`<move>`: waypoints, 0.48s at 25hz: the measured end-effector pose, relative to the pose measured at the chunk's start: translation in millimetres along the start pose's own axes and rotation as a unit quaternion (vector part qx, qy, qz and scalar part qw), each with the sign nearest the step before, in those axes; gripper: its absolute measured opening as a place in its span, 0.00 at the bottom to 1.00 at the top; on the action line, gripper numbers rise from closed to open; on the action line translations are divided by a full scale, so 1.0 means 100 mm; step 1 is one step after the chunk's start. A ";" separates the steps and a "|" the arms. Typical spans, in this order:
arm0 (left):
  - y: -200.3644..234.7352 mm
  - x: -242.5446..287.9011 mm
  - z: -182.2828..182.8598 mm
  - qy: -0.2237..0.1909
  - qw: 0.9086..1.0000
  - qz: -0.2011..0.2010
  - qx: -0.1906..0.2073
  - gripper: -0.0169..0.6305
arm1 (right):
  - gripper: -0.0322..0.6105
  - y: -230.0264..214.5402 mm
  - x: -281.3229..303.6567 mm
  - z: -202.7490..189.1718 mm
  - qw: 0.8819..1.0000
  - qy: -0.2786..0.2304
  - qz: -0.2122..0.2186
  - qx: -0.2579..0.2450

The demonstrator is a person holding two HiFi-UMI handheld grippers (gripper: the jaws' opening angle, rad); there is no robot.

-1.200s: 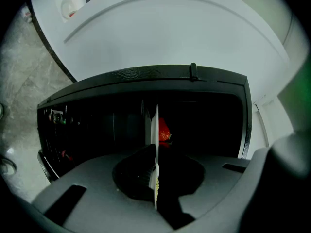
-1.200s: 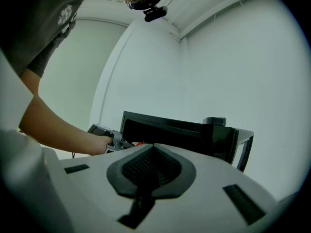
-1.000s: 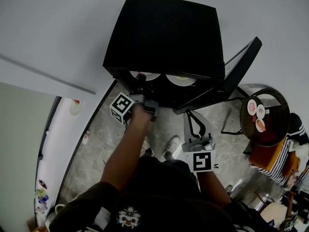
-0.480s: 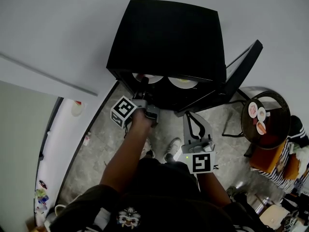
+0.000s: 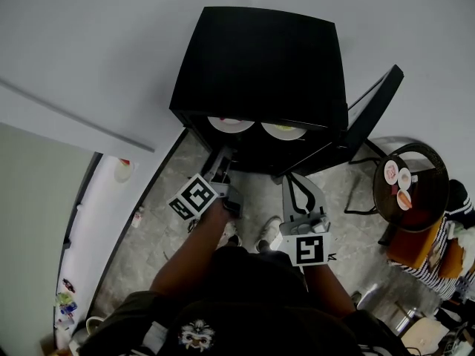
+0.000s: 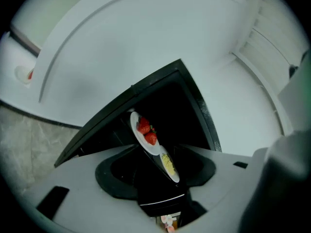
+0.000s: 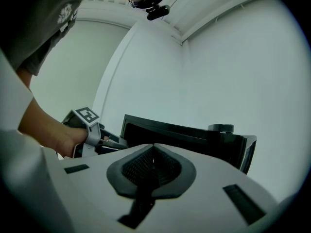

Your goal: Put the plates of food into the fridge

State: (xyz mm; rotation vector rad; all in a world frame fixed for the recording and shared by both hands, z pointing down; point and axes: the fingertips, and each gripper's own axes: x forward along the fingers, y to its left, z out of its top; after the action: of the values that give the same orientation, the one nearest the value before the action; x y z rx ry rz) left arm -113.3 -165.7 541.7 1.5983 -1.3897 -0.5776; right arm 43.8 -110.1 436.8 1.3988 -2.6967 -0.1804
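Since a second ago the left gripper [image 5: 224,158] has drawn back out of the mouth of the fridge [image 5: 260,58] and rolled. Its marker cube [image 5: 194,196] now sits lower, over the floor [image 5: 141,258]. Its jaws have just been spreading and now stand wide apart with nothing between them, clear of the shelf. The plate of strawberries [image 5: 230,124] it was reaching into stays on a shelf inside the fridge, at the left. The plate of yellow food [image 5: 283,130] lies just beside it on the right.

The head view shows only the front rims of these two plates, under the fridge's black top. The left gripper view looks into the dark cavity at a tilt and shows the food itself, with red strawberries on one plate and a yellow patch on the next. Whether the two rims touch cannot be told.

The right gripper [image 5: 292,180] hangs level in front of the fridge's lower right corner. Its jaws are pressed together and hold nothing, and in its own view the two pads meet in a closed seam. That view shows none of the plates. It gives the fridge from the side, and at its left the person's hand [image 7: 58,137] wrapped round the left gripper.

Farther right in the head view, the door [image 5: 371,106] stands swung out. Beyond it is a round table [image 5: 423,217] carrying small dishes [image 5: 395,175].
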 end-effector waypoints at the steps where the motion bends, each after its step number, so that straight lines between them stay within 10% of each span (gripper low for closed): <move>1: -0.06 -0.05 0.03 -0.003 1.000 -0.007 0.030 0.38 | 0.09 0.00 0.00 0.00 1.000 -0.002 -0.001 -0.001; 6: -0.44 -0.27 0.20 -0.024 0.981 -0.036 0.190 0.26 | 0.09 0.03 0.03 0.03 1.000 -0.015 -0.002 0.003; 12: -0.81 -0.45 0.29 -0.051 0.931 -0.051 0.358 0.12 | 0.09 0.19 0.13 0.13 0.999 -0.025 0.020 0.020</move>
State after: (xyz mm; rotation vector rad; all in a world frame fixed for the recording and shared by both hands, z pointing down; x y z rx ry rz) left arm -106.1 -137.0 449.3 2.2488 -1.7175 -0.2077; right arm 19.0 -108.9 427.0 1.3660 -2.7810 -0.1614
